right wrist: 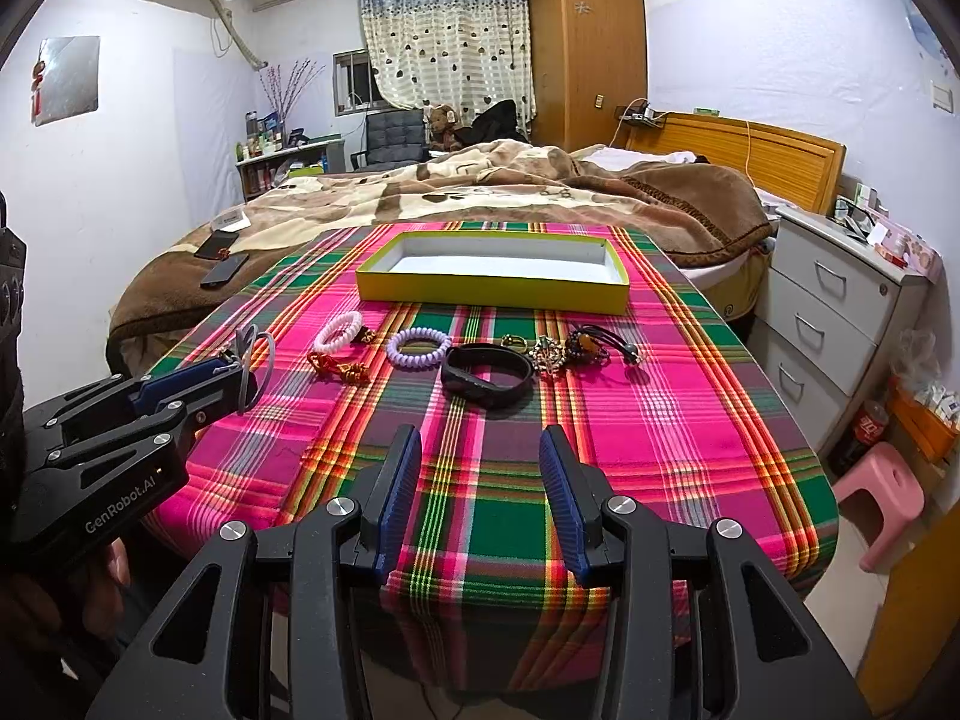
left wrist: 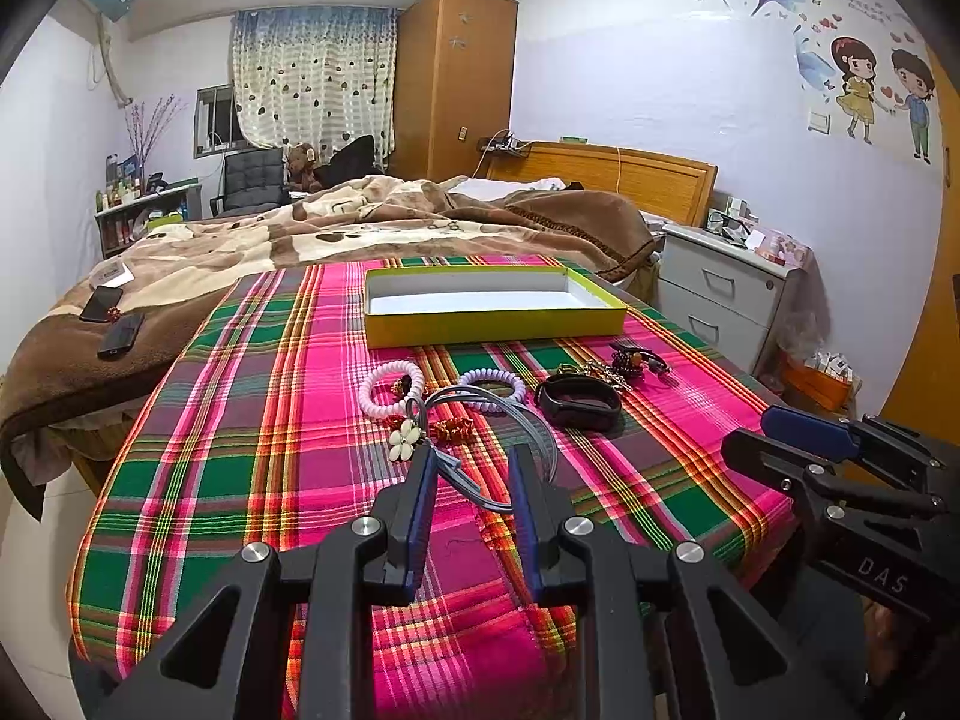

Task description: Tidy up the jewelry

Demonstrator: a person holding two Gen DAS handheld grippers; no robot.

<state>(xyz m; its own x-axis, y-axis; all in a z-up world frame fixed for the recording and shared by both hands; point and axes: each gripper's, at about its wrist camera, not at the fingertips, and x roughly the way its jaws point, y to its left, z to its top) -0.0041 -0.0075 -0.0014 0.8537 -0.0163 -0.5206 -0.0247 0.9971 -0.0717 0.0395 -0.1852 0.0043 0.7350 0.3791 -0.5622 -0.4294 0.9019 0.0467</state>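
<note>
An empty yellow box (left wrist: 492,330) (right wrist: 492,294) sits at the far end of the plaid cloth. In front of it lie a white spiral tie (left wrist: 366,396) (right wrist: 348,319), a purple spiral tie (left wrist: 492,373) (right wrist: 396,354), a black band (left wrist: 579,414) (right wrist: 486,393), a red knot ornament (left wrist: 450,429) (right wrist: 336,366) and a beaded cluster (left wrist: 630,360) (right wrist: 552,354). My left gripper (left wrist: 473,453) (right wrist: 237,372) is shut on a grey multi-strand necklace (left wrist: 534,426) (right wrist: 270,354), whose white flower (left wrist: 403,441) lies by the left finger. My right gripper (right wrist: 480,435) (left wrist: 750,429) hovers open over bare cloth, short of the band.
A bed with a brown blanket (right wrist: 480,180) lies behind the table, two phones (right wrist: 222,258) on its near left corner. White drawers (right wrist: 840,312) and a pink stool (right wrist: 882,492) stand to the right. The table's rounded front edge (right wrist: 600,588) is just beneath the grippers.
</note>
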